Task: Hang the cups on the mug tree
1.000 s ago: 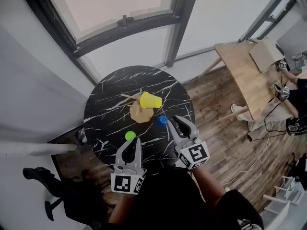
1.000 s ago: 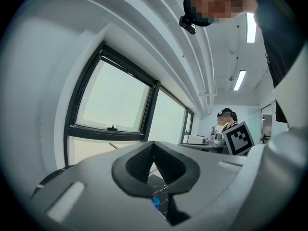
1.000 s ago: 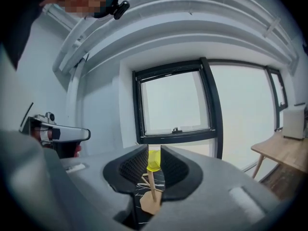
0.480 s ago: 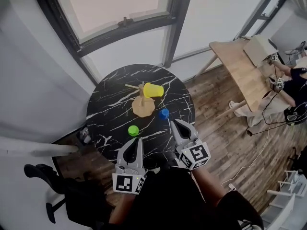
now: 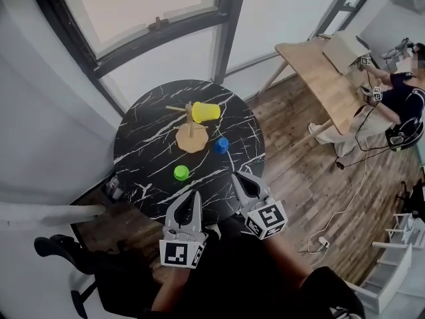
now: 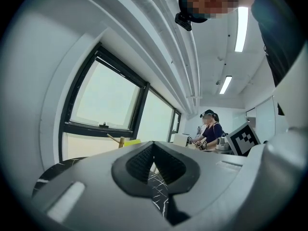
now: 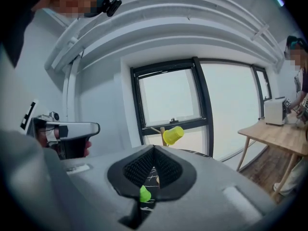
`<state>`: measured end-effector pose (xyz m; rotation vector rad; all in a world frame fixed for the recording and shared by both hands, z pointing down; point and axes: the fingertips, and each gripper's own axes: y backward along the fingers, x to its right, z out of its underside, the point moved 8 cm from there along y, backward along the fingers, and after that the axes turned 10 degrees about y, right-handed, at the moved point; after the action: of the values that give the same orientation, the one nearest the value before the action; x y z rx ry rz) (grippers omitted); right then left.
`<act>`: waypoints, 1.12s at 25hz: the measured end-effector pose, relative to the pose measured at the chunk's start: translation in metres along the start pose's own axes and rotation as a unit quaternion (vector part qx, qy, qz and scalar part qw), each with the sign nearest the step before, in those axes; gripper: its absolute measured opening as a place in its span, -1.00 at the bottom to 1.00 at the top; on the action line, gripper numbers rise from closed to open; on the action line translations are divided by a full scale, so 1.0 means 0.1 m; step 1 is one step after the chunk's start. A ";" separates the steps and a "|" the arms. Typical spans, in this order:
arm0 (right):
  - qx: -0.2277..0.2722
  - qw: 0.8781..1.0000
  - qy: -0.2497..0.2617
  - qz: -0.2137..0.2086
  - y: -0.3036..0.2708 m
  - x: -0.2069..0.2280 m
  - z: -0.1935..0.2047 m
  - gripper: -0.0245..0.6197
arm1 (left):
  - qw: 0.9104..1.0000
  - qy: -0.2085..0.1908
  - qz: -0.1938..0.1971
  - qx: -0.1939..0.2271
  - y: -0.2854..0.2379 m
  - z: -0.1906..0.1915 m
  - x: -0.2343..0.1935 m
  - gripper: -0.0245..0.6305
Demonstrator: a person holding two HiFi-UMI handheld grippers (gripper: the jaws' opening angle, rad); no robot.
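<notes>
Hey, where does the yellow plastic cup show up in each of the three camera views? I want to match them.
Head view: the yellow plastic cup is upper centre, on the wooden mug tree.
Left gripper view: only a yellow sliver shows, low and left of centre, right of the tree's post.
Right gripper view: near the centre, against the dark-framed window.
Shared landmark: the wooden mug tree.

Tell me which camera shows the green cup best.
Head view: the green cup sits whole and unobstructed on the marble table. The right gripper view shows only a sliver of it low in frame; the left gripper view shows none of it.
</notes>
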<state>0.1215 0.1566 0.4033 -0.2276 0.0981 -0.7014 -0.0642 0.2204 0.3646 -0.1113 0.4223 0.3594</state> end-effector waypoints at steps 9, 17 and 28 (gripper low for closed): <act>-0.024 1.000 -0.003 0.004 -0.10 0.14 0.26 -0.92 | 1.000 -0.003 0.007 -0.020 -0.35 0.14 -0.08 -0.93; -0.055 0.998 -0.014 -0.001 -0.30 0.41 0.60 -0.91 | 0.999 0.005 0.001 -0.045 -0.76 0.39 -0.14 -0.93; -0.102 0.994 -0.025 -0.021 -0.63 0.69 1.09 -0.77 | 0.997 0.011 -0.002 -0.072 -1.22 0.72 -0.30 -0.93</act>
<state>0.1520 0.0841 0.5230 -0.4429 0.1177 -0.7278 -0.0179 0.1102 0.4461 -0.2558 0.4171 0.3846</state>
